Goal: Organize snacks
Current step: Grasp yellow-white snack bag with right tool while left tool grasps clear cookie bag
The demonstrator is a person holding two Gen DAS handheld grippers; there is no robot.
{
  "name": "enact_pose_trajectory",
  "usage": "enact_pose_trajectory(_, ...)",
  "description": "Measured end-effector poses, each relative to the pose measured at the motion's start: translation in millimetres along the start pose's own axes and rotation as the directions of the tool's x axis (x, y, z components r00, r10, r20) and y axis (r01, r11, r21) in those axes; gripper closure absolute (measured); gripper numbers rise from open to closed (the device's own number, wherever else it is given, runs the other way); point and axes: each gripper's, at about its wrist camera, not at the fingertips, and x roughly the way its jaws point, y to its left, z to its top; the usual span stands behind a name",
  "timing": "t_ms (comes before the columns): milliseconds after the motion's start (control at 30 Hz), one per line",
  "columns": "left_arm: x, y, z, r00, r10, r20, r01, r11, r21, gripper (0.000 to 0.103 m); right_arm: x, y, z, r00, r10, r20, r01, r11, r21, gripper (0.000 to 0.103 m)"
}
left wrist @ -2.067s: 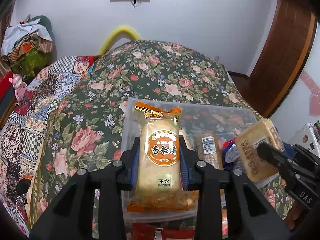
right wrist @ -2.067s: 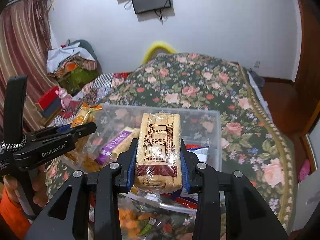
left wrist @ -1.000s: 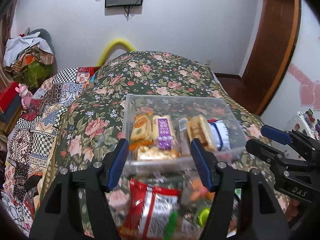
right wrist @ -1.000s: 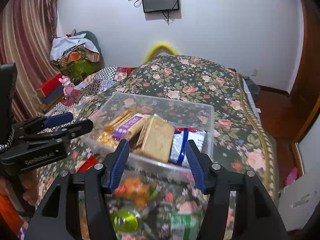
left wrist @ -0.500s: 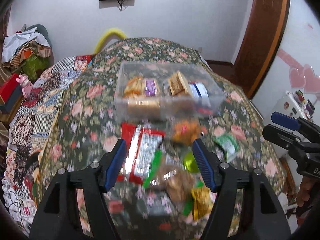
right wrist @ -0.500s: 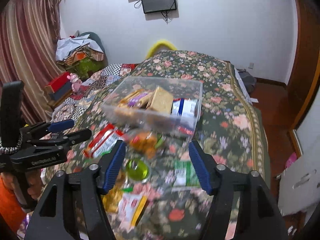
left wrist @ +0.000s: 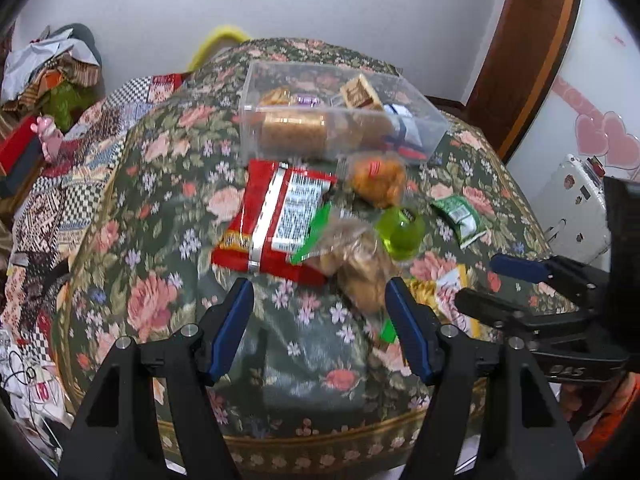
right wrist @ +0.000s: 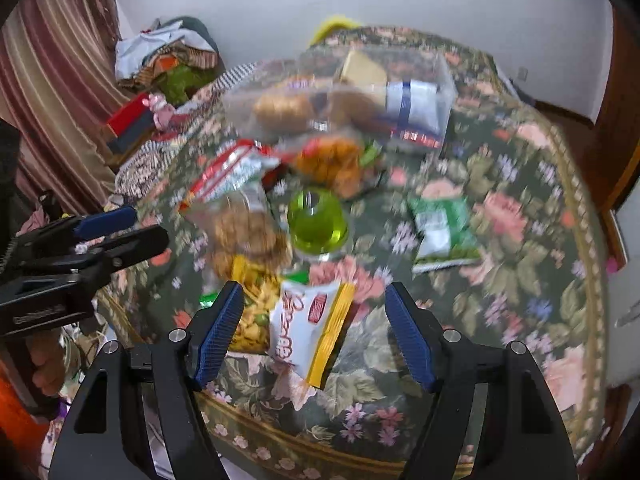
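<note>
A clear plastic bin (left wrist: 424,120) with several snack packs inside stands at the far side of the floral-covered table (left wrist: 168,208); it also shows, blurred, in the right wrist view (right wrist: 444,80). In front of it lie a red packet (left wrist: 276,220), an orange snack bag (left wrist: 376,178), a clear bag of cookies (left wrist: 360,264), a green jelly cup (left wrist: 402,232) and a small green packet (left wrist: 460,218). A yellow-and-white packet (right wrist: 308,328) lies near the front edge. My left gripper (left wrist: 320,312) is open and empty above the front of the table. My right gripper (right wrist: 314,316) is open and empty over the yellow-and-white packet.
A patchwork-covered surface with clothes and a red box (left wrist: 16,148) lies left of the table. A wooden door frame (left wrist: 524,52) and a white appliance (left wrist: 576,204) are at the right. A striped curtain (right wrist: 52,80) hangs at the far left.
Both grippers let go of their snack packs in the bin, opened, and pulled back and up. The loose snacks in front of the bin have come into view.
</note>
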Motion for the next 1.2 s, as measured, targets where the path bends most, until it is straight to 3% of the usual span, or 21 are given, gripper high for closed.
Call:
enact_pose_trajectory(100,5.8,-0.8,-5.2,1.0,-0.008,-0.017,0.008,1.0,0.0,0.035,13.1,1.7,-7.5,0.999,0.016,-0.032,-0.016,1.0,-0.001,0.038)
enact_pose_trajectory(200,12.0,-3.0,-8.5,0.999,-0.02,-0.029,0.02,1.0,-0.002,0.035,19.2,-0.8,-11.5,0.997,0.056,-0.049,-0.056,0.998,0.009,0.056)
enact_pose_trajectory(233,14.6,-4.4,-9.2,0.999,-0.023,-0.034,0.023,1.0,-0.004,0.035,18.8,-1.4,-12.1,0.996,0.07,-0.047,-0.07,0.997,0.017,0.057)
enact_pose_trajectory(300,19.7,-7.4,-9.7,0.999,-0.032,-0.042,0.032,0.999,-0.006,0.035,16.0,-2.3,-12.9,0.998,0.055,-0.031,-0.054,0.998,0.01,0.073)
enact_pose_trajectory(433,30.3,-15.4,-8.7,0.997,-0.047,-0.058,0.047,0.999,-0.008,0.035,12.6,-10.0,-13.3,0.995,0.093,-0.022,-0.092,0.996,0.022,0.079)
enact_pose_trajectory(767,63.4,-30.0,6.5,0.994,-0.064,-0.086,0.061,0.997,-0.039,0.038,-9.7,-38.4,-10.0,0.998,0.025,0.053,-0.028,0.998,0.055,0.086)
enact_pose_trajectory(933,81.4,-29.8,9.3,0.99,-0.081,-0.114,0.07,0.993,-0.094,0.057,-8.2,-47.4,-8.1,1.0,0.004,0.025,-0.006,0.998,0.069,0.082)
enact_pose_trajectory(1033,81.4,-29.0,9.0,0.99,-0.095,-0.101,0.084,0.99,-0.109,0.06,-6.1,-51.4,-8.3,1.0,-0.001,0.009,0.0,0.996,0.087,0.061)
enact_pose_trajectory(1100,78.8,-29.6,7.9,0.99,-0.102,-0.095,0.092,0.991,-0.1,0.063,-4.0,-51.8,-6.4,1.0,0.013,0.005,-0.013,0.994,0.108,0.042)
enact_pose_trajectory(1200,70.4,-27.9,5.8,0.991,-0.103,-0.08,0.096,0.992,-0.085,0.067,0.2,-44.0,-5.4,1.0,0.018,0.004,-0.018,0.995,0.1,0.032)
